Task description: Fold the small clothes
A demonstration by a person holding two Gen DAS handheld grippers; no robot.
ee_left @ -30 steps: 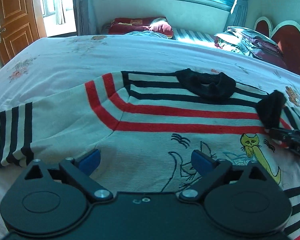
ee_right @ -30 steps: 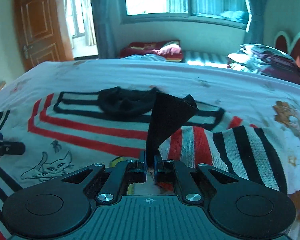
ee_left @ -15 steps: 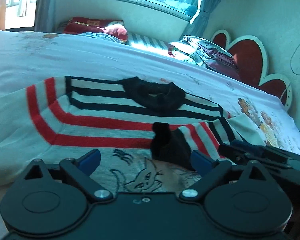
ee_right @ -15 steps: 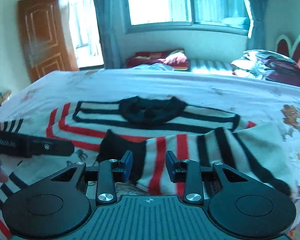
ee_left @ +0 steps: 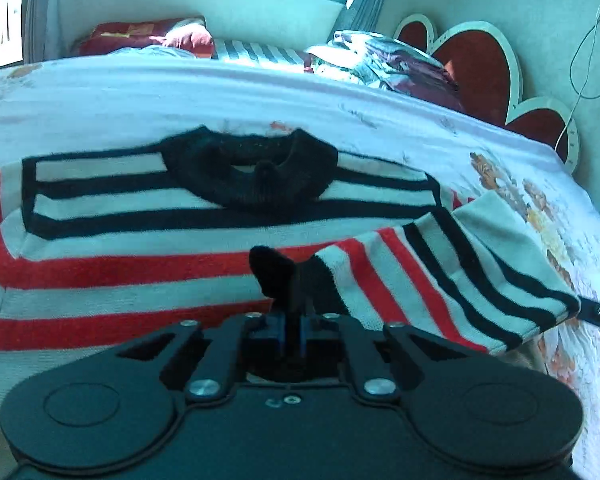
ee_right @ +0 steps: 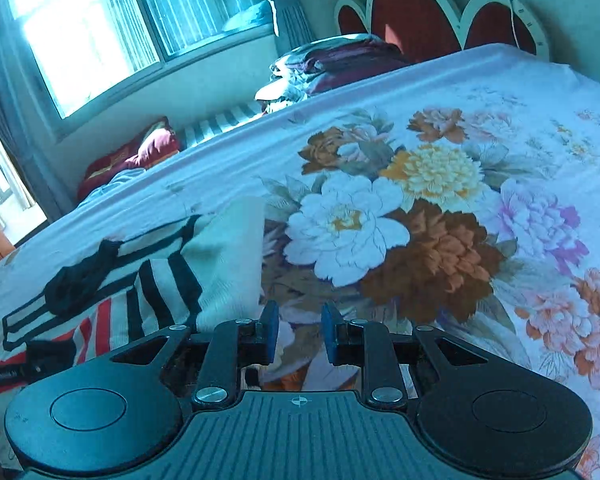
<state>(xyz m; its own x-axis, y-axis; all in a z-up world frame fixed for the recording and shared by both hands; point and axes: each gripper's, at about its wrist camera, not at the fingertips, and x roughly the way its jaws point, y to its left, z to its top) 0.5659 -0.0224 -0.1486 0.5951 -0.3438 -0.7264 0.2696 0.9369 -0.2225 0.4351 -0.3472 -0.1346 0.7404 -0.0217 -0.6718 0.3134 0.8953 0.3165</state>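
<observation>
One soft, limp knit sweater (ee_left: 148,240): left gripper (ee_left: 293,330) pinches its black sleeve cuff (ee_left: 274,272), a sound hold; right gripper (ee_right: 297,334) stands parted, empty, its jaws just narrowing.

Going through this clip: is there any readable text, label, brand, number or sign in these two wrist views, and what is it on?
White print on the left gripper, at the left edge of the right wrist view: too small and blurred to read.
Sweater: stripes only, no lettering in view.
Floral bedsheet: no text.
Right gripper: only a crosshair mark on its body, no words.
Nothing else carries readable text.
</observation>
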